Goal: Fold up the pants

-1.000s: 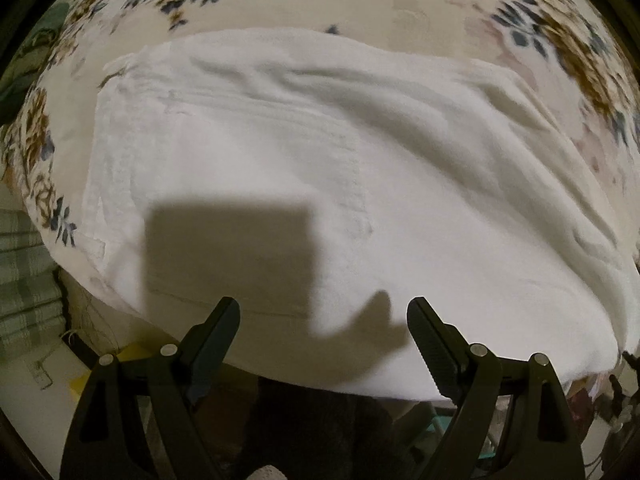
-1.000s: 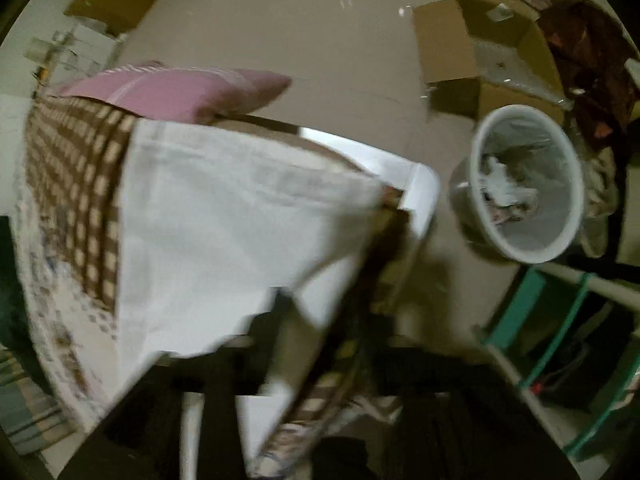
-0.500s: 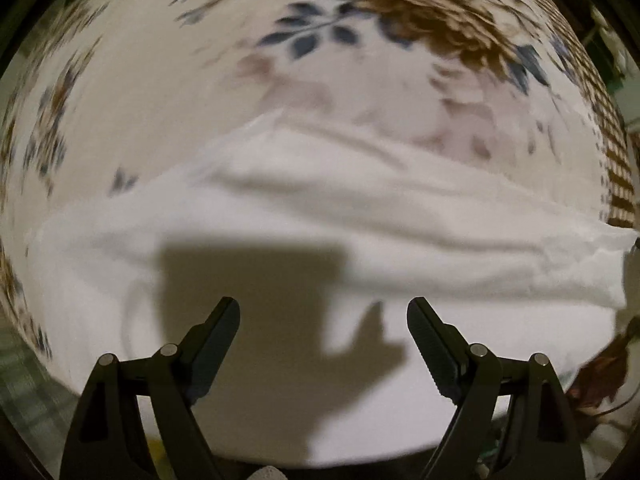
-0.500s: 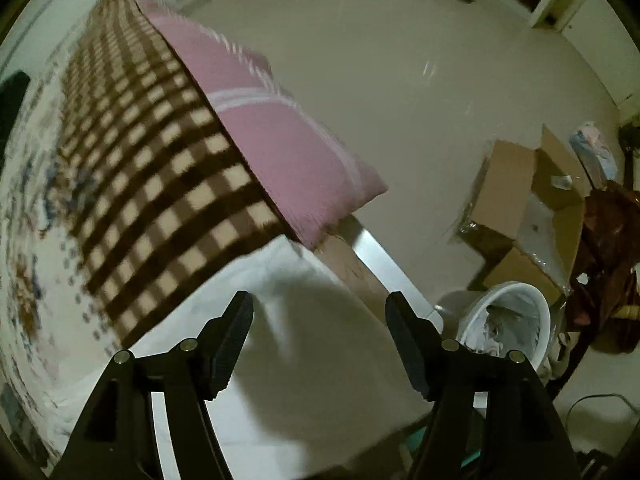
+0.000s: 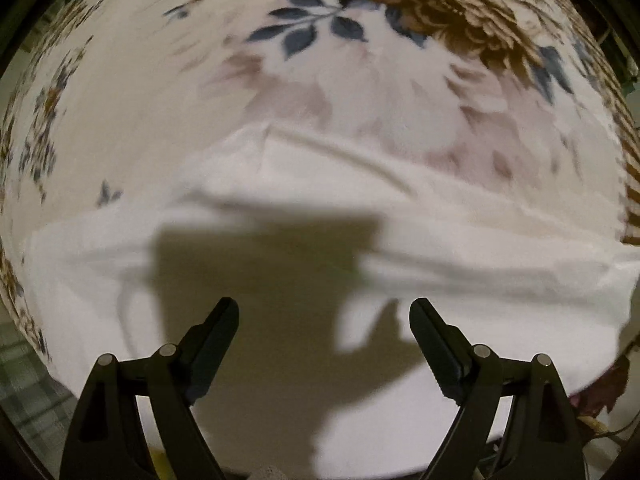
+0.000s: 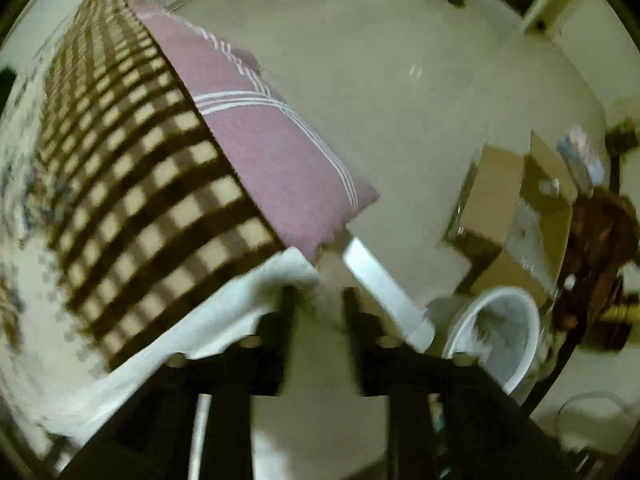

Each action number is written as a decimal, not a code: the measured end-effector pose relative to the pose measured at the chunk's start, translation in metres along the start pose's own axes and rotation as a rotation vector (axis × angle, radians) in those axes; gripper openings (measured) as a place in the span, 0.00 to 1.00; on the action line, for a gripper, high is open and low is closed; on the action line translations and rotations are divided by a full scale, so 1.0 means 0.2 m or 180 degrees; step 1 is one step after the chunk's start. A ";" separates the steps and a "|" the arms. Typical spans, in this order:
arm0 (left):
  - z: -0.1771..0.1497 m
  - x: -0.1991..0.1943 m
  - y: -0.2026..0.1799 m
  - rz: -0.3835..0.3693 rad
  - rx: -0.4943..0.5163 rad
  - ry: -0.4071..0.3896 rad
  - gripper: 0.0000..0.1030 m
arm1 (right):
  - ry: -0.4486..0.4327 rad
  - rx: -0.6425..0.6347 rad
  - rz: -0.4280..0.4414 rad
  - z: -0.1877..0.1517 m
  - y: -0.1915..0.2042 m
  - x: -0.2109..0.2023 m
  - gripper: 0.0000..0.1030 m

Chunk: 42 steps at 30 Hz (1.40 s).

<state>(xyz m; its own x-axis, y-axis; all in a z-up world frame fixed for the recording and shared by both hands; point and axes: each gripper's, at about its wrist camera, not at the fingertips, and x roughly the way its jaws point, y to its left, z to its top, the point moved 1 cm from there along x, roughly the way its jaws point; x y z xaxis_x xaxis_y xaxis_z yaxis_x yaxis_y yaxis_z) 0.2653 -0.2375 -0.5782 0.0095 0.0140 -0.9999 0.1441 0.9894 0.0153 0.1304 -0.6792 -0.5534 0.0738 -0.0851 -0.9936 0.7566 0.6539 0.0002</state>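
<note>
Through the left wrist camera I see white pants [image 5: 440, 264] spread over a bed covered by a cream floral blanket [image 5: 320, 92] printed with blue leaves and brown blossoms. My left tool [image 5: 324, 316] hovers just above the cloth with its dark fingers spread wide and nothing between them, casting a blocky shadow on the fabric. The right wrist camera is blurred by motion. There, my right tool [image 6: 320, 300] has its fingers drawn narrow at the bunched white edge of the pants [image 6: 224, 316], though I cannot tell whether they grip the cloth. Beyond that edge lies a brown and cream checked blanket [image 6: 132, 184], and beside it a pink pillow [image 6: 272, 160] with white stripes at the side of the bed. Past the bed is a pale bare floor [image 6: 420, 100], an open cardboard box [image 6: 516, 216], and a white wastebasket [image 6: 500, 332] with litter inside.
</note>
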 end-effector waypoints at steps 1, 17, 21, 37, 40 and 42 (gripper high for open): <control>-0.05 -0.03 0.00 -0.0032 -0.0012 0.0012 0.85 | -0.0032 0.0093 0.0073 -0.06 -0.03 -0.07 0.45; -0.50 0.15 -0.28 -0.0138 0.0416 0.0410 0.86 | 0.0493 0.1206 0.0707 -0.82 -0.13 0.12 0.07; -0.49 0.08 -0.23 -0.0248 0.0281 0.0486 0.86 | 0.0690 0.0878 0.0482 -0.79 -0.08 0.10 0.13; -0.04 -0.25 -0.22 -0.0416 -0.0303 -0.0238 0.86 | 0.0981 -0.1562 0.0985 -0.58 1.39 -0.02 0.41; 0.04 -0.23 -0.23 -0.0366 -0.0308 -0.0258 0.86 | 0.1086 -0.1743 0.0879 -0.67 1.44 0.04 0.36; 0.04 -0.18 -0.21 -0.0374 -0.0332 -0.0199 0.86 | 0.1116 -0.1771 0.0866 -0.74 1.38 0.05 0.36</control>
<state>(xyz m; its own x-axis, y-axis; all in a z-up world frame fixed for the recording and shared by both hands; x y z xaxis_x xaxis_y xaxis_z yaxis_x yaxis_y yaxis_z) 0.2674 -0.2814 -0.5427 0.0606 -0.1084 -0.9923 0.0445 0.9934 -0.1058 0.2434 -0.3888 -0.5800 -0.0711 0.3215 -0.9442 0.2902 0.9123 0.2888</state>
